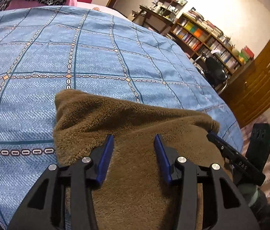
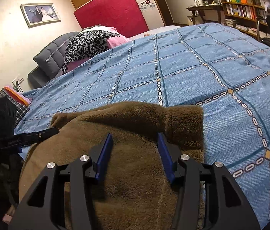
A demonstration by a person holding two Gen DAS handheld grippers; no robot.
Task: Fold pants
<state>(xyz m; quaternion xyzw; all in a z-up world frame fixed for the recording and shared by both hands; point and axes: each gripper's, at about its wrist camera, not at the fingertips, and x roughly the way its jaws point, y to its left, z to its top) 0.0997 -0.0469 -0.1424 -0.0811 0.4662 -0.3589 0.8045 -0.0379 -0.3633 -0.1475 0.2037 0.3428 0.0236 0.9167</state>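
Brown fleece pants (image 1: 127,126) bunched at near edge of blue checked bedspread (image 1: 58,57). Left gripper (image 1: 134,140) and right gripper (image 2: 135,136) over fleece, jaws parted; grip cannot be told. Beyond: leopard-print cloth (image 2: 85,46), red headboard panel (image 2: 112,11), bookshelf (image 1: 201,36), office chair (image 1: 215,71).

Left gripper (image 1: 134,138) angled downward, jaws part-open. Right gripper (image 2: 135,135) angled downward, jaws part-open.
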